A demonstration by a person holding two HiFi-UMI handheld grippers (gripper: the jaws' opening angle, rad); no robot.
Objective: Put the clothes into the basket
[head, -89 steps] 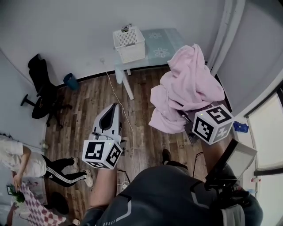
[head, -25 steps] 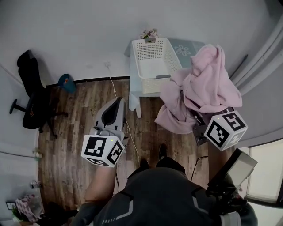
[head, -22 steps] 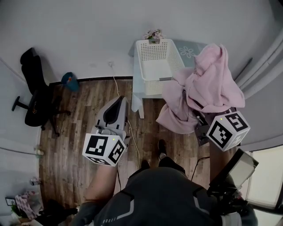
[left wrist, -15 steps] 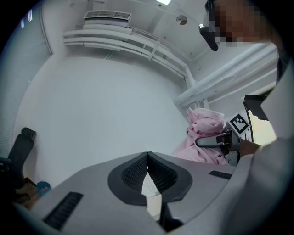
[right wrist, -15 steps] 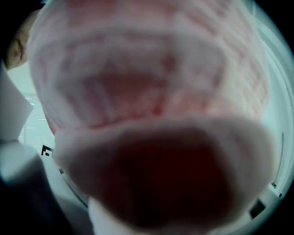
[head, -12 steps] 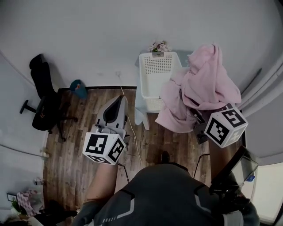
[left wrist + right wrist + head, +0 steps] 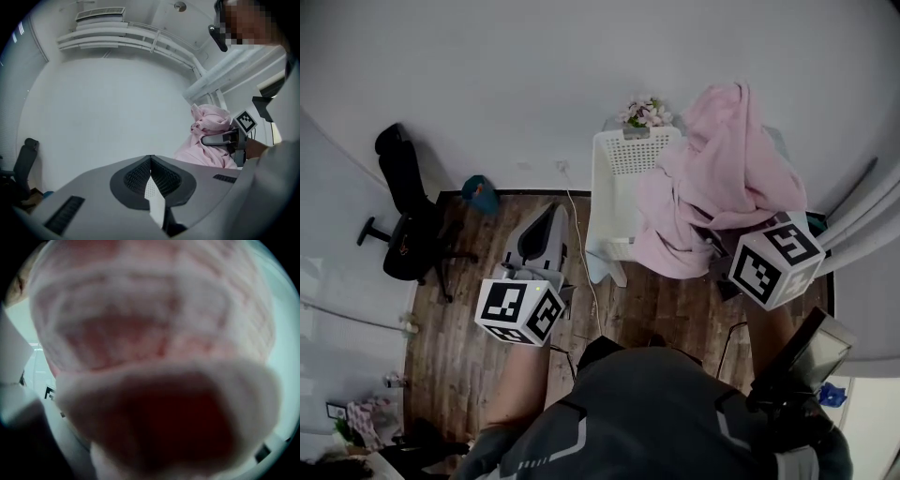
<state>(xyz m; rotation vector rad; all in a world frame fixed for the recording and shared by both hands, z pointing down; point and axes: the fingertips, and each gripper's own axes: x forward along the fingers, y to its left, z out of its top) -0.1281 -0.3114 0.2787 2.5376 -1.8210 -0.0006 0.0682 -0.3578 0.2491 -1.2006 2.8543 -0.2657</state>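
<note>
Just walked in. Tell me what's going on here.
A person stands with a gripper in each hand. The right gripper is clamped on a bulky pink garment, held up beside and partly over the white basket by the wall; it is not in the basket yet. The left gripper points the same way with its fingers together, holding nothing.

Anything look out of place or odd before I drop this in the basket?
Nothing looks spilled or damaged. The pink garment hangs bunched up by the upright basket, not yet in it, and it fills the right gripper view completely. A white cable trails across the floor near the basket, which is a possible snag.
</note>
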